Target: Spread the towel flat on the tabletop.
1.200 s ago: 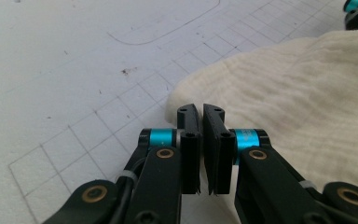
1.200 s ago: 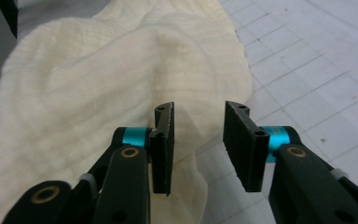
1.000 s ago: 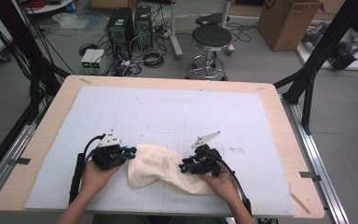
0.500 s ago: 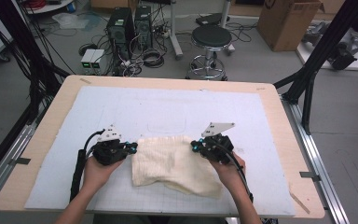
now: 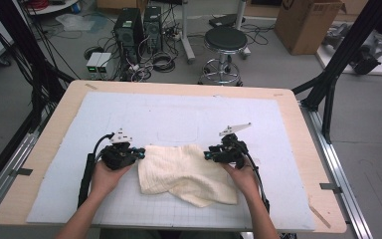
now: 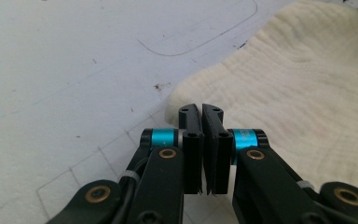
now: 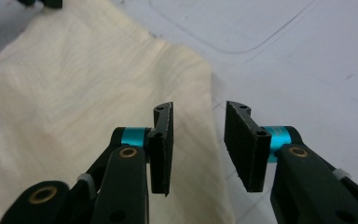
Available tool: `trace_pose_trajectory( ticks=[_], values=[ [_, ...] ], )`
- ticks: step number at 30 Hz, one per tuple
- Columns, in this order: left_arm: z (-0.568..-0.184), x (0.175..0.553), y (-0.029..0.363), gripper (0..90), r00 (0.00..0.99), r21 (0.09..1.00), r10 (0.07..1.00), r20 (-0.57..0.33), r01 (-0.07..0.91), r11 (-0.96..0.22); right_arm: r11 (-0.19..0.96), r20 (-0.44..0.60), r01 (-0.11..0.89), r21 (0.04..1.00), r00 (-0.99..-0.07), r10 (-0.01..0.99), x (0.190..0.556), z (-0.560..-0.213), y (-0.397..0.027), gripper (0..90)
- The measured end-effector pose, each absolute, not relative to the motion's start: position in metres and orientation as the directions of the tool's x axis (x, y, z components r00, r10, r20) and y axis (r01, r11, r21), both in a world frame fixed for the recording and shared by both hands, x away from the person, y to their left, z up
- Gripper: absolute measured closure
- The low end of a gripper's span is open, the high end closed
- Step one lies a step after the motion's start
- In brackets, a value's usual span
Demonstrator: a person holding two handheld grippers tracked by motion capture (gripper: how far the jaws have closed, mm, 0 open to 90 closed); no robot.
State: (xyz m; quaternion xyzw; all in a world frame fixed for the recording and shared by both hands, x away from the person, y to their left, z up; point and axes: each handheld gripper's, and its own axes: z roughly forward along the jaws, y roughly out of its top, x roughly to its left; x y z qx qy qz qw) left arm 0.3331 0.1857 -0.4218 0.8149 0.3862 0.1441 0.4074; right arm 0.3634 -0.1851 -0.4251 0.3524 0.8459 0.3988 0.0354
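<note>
We see the left gripper pinching the cloth corner; the right gripper has just been opening, nothing clamped — its edge may slump and refold.

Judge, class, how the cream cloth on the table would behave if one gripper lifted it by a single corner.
The cream cloth would probably droop: it already lies rumpled, with wavy edges. It looks thin and light, so a corner pinch such as the left gripper seems to have should carry it. Its ribbed weave likely resists slipping on the white mat.
</note>
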Motion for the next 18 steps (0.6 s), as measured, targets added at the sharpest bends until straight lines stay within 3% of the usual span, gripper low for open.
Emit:
trace_pose_trajectory(
  ticks=[2, 8, 13, 18],
  values=[
    [-0.422, 0.333, 0.186, 86.3, 0.663, 0.770, 0.744, -0.079, 0.515, -0.377, 0.459, 0.231, 0.566, 0.685, -0.766, 0.601, 0.362, -0.429, -0.182, 62.3],
    [-0.422, 0.334, 0.185, 86.4, 0.665, 0.777, 0.742, -0.090, 0.512, -0.365, 0.504, 0.197, 0.548, 0.667, -0.783, 0.590, 0.355, -0.434, -0.182, 86.8],
    [-0.416, 0.341, 0.190, 86.5, 0.642, 0.800, 0.758, -0.113, 0.511, -0.314, 0.490, 0.109, 0.474, 0.732, -0.791, 0.602, 0.346, -0.414, -0.180, 88.1],
    [-0.404, 0.367, 0.190, 86.6, 0.608, 0.820, 0.783, -0.130, 0.510, -0.260, 0.448, 0.058, 0.460, 0.767, -0.744, 0.665, 0.360, -0.395, -0.185, 88.3]
  ],
)
